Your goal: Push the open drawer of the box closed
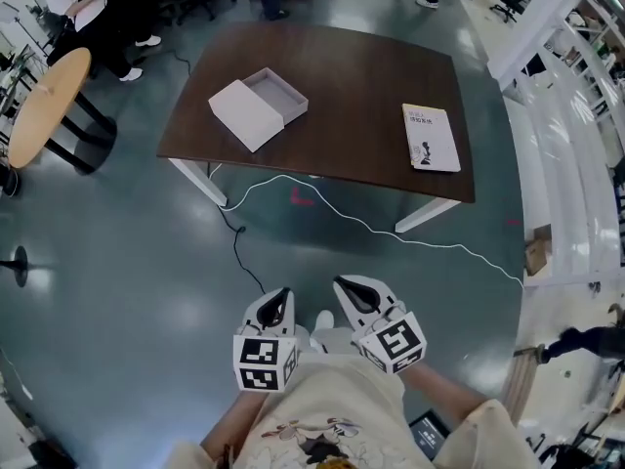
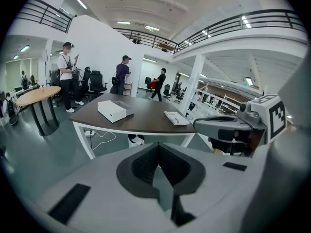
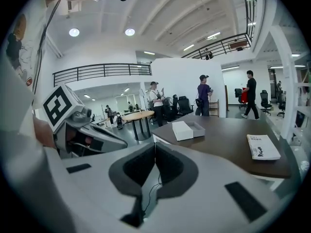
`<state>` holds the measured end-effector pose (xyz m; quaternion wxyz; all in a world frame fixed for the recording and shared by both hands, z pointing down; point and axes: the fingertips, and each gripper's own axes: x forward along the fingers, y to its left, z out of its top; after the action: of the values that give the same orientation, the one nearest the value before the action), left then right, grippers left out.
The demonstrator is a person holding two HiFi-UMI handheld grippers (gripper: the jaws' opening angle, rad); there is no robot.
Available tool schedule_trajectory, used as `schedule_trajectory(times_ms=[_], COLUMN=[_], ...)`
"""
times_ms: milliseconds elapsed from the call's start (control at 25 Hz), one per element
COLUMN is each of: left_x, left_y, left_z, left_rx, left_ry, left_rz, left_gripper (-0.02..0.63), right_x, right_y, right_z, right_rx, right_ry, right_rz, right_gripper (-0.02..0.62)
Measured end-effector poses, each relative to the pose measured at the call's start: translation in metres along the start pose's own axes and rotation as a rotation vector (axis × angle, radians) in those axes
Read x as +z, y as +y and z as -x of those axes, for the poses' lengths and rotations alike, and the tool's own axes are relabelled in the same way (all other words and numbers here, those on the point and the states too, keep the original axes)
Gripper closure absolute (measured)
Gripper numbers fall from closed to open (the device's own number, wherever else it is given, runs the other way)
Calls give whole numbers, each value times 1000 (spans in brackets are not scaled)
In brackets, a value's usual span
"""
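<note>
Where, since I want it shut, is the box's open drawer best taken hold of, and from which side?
Take the drawer at its exposed end wall, farthest from the white sleeve, coming from its far right in the head view. It sticks out that way, so pushing along it probably slides it in; no pinch needed.

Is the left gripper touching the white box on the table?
Apart. The head view shows the left gripper held near the person's body, with floor between it and the table carrying the box.
</note>
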<state>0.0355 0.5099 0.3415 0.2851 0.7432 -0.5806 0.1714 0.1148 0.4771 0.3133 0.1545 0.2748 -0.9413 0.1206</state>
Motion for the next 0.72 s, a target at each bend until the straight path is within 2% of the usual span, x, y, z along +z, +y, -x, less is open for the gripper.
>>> schedule_trajectory(times_ms=[440, 720], left_x=[3, 26], left_y=[-26, -10], left_z=[-18, -56], left_rx=[44, 40], left_ry=[-9, -13], left_rz=[3, 18], left_gripper=[601, 601], right_x=[-7, -1], right_y=[-37, -81], right_z=[17, -12], right_rx=[18, -14], right_ry=[-24, -20], right_rz=[-45, -56], right_gripper=[589, 589])
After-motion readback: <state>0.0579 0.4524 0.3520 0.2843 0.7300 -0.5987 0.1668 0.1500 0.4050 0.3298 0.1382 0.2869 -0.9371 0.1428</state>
